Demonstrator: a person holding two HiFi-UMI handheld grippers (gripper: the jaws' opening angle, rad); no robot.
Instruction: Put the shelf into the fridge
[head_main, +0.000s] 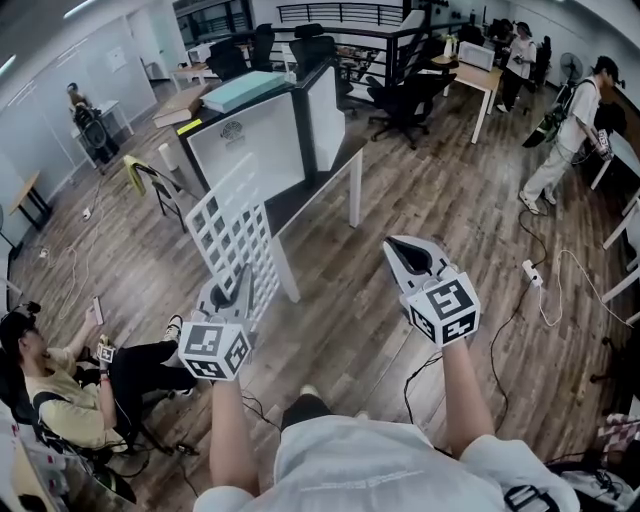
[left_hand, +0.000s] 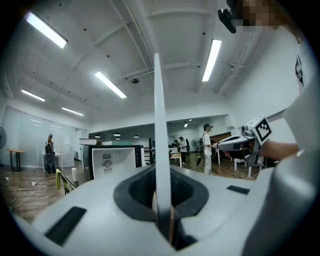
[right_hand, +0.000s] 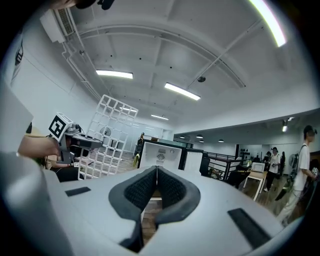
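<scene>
The white grid shelf (head_main: 235, 235) stands upright in the air in front of a white table (head_main: 330, 185). My left gripper (head_main: 243, 278) is shut on the shelf's lower edge. In the left gripper view the shelf (left_hand: 160, 115) shows edge-on as a thin white strip rising from between the jaws. On the table stands the black fridge (head_main: 262, 130) with white panels; it also shows as the fridge (left_hand: 114, 161) and the fridge (right_hand: 162, 156) in the gripper views. My right gripper (head_main: 396, 246) hangs to the right of the shelf, shut with nothing in it. From the right gripper (right_hand: 156, 171) the shelf (right_hand: 107, 135) appears at the left.
A person (head_main: 60, 385) sits low at the left near my left arm. Other people (head_main: 575, 130) stand at the far right. Black office chairs (head_main: 400, 95) and desks fill the back. A power strip with cables (head_main: 532, 272) lies on the wooden floor at the right.
</scene>
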